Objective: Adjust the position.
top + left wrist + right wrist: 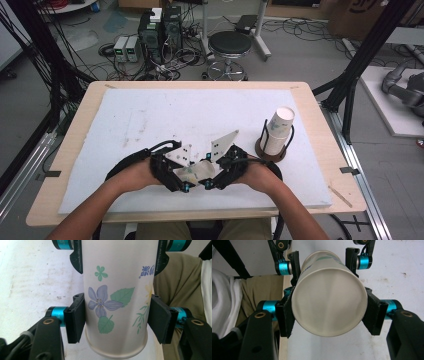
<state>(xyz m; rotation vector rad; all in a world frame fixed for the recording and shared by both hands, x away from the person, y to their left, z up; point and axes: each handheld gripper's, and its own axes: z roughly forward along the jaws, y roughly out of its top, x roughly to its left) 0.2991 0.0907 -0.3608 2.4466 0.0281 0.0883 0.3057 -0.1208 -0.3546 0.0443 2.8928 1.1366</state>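
Near the counter's (300,100) six o'clock edge, both the left hand-held gripper (176,176) and the right hand-held gripper (216,175) are clasping a white flower-printed paper cup (196,172).

Grippers: two, the left gripper (186,186) and the right gripper (209,184), fingertips facing one another.
Paper cup with flower print (116,297): one, lying between all four pads, the left gripper's fingers (75,317) on its sides near the base, the right gripper's fingers (372,312) on its sides near the rim.
Paper cup stack (277,131): one, well beyond the right gripper's fingers; cups within it cannot be counted.
Cup holder (270,150): one, around that stack.
Stool (229,45): one, far beyond both sets of fingers.
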